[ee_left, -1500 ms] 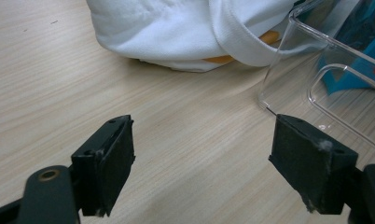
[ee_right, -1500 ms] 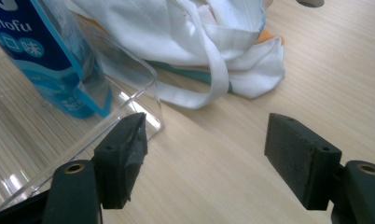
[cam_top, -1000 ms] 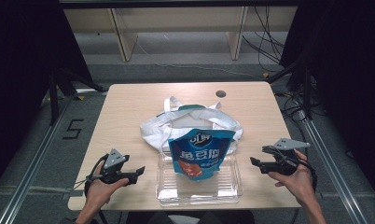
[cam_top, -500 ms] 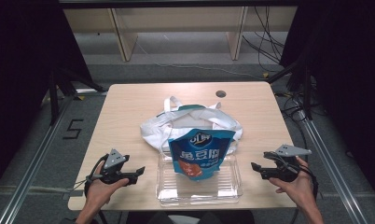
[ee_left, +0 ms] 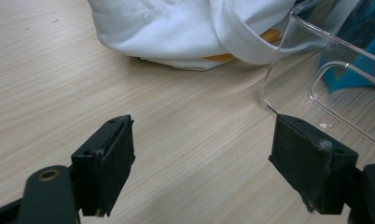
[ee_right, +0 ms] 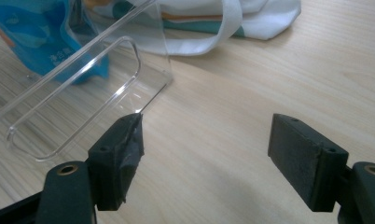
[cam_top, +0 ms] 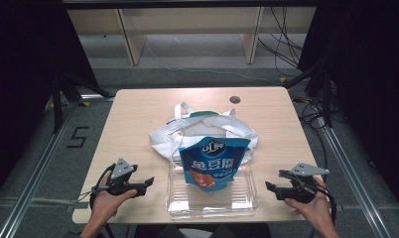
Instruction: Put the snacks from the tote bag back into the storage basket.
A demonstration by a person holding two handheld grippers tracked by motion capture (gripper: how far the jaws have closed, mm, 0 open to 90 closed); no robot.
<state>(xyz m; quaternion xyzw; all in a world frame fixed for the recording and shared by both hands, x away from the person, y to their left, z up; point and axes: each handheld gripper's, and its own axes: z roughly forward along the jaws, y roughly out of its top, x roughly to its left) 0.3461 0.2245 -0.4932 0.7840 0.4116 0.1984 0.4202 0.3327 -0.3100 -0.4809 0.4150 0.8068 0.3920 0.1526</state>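
Right, my right gripper has slid down & outward over the last sec, away from the clear tray, so it now sits near the table's front right corner. Left gripper hasn't budged, parked just left of the tray. Both claws spread wide, nothing between the jaws. I'd read that as letting go & resetting w/ the blue snack pouch left standing in the tray, its top leaning back against the white tote bag, which lies touching the tray's far edge.

Hard to make out: something orange peeks from under the tote in the left gripper view, can't tell what. Tray walls are see-through, so the rim is tough to trace. Pouch bottom is only seen thru plastic; can't tell if it sits flat.
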